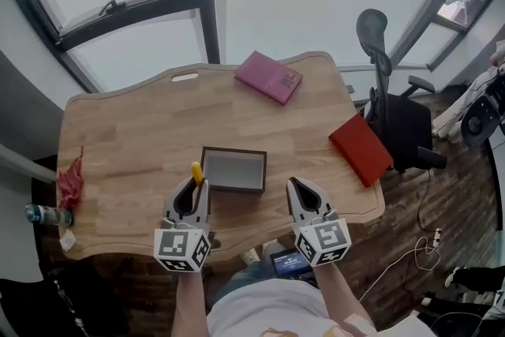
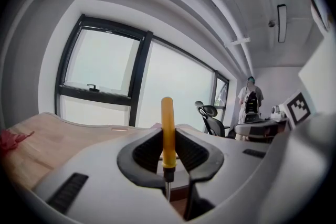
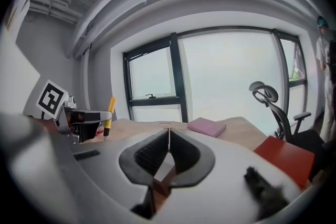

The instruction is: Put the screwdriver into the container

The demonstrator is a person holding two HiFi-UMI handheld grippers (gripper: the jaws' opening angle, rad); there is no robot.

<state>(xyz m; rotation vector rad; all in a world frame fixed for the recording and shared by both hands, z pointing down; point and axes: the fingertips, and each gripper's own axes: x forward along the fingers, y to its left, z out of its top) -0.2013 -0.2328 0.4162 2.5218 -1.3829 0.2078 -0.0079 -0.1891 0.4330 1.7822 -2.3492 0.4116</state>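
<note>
Yellow screwdriver [image 2: 167, 128] upright (handle up)

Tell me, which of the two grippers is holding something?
The left gripper: its jaws clamp a yellow-handled screwdriver upright. The right gripper has its jaws shut together with nothing between them.

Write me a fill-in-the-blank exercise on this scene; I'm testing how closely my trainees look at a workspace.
1. The left gripper is shut on a screwdriver whose handle is ____.
2. The container on the table is ____ inside.
3. The book lying nearest the office chair is ____.

Missing words: yellow; empty; red.
</note>
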